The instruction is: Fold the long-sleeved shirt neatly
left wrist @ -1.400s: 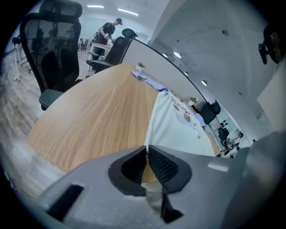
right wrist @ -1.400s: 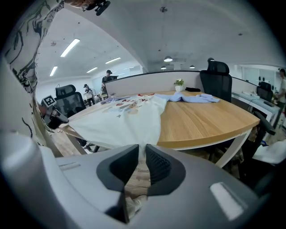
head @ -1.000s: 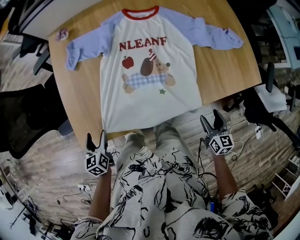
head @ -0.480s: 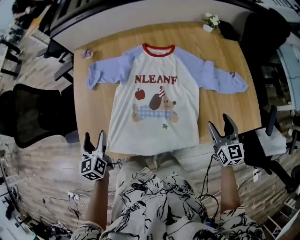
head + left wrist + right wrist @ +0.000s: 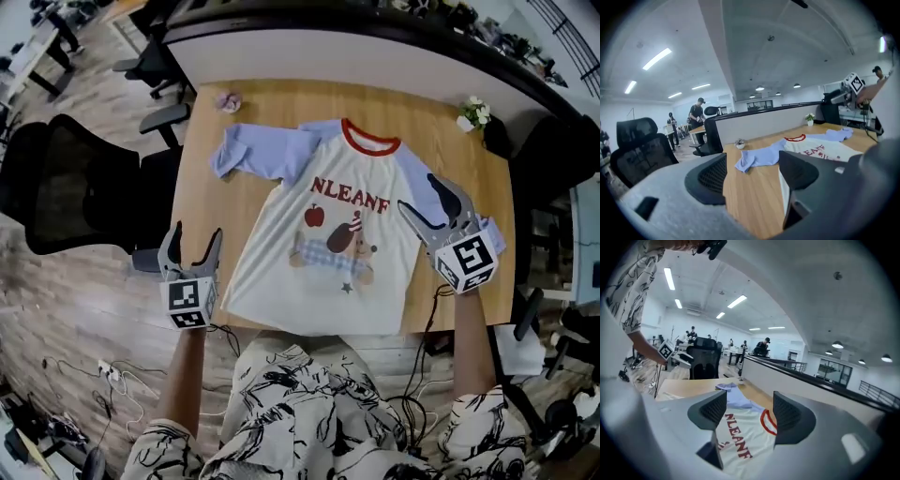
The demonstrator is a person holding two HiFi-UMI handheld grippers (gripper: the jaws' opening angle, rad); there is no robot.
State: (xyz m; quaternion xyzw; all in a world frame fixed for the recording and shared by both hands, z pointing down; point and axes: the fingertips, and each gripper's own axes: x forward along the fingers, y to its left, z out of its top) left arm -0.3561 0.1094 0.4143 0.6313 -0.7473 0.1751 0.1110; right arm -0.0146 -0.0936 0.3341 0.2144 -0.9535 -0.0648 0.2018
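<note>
I count one long-sleeved shirt (image 5: pixel 323 248) on the wooden worktop (image 5: pixel 208 202). It lies flat and face up across the middle, with its red collar toward the far edge and its hem at the near edge. The body is white, printed with red lettering, an apple and a dog, and it has two lavender sleeves. The left sleeve (image 5: pixel 258 152) stretches toward the far left corner, and the right sleeve (image 5: pixel 417 173) runs toward the right edge, partly hidden behind one of my two grippers. The left gripper (image 5: pixel 192 246) hangs off the worktop's left edge by the near left corner, over the floor, its jaws released with nothing between them. The right gripper (image 5: pixel 419 195) hovers above the right sleeve near the right edge, its jaws likewise apart and empty; the shirt's lettering shows beyond them, ungripped. Two small things sit along the far edge. One is a pot of white flowers (image 5: pixel 472 112) at the far right corner. The other is a pinkish item (image 5: pixel 228 100) at the far left, perhaps a second little pot, though it's too blurred to be sure. One black office chair (image 5: pixel 80 187) stands beside the left edge.
</note>
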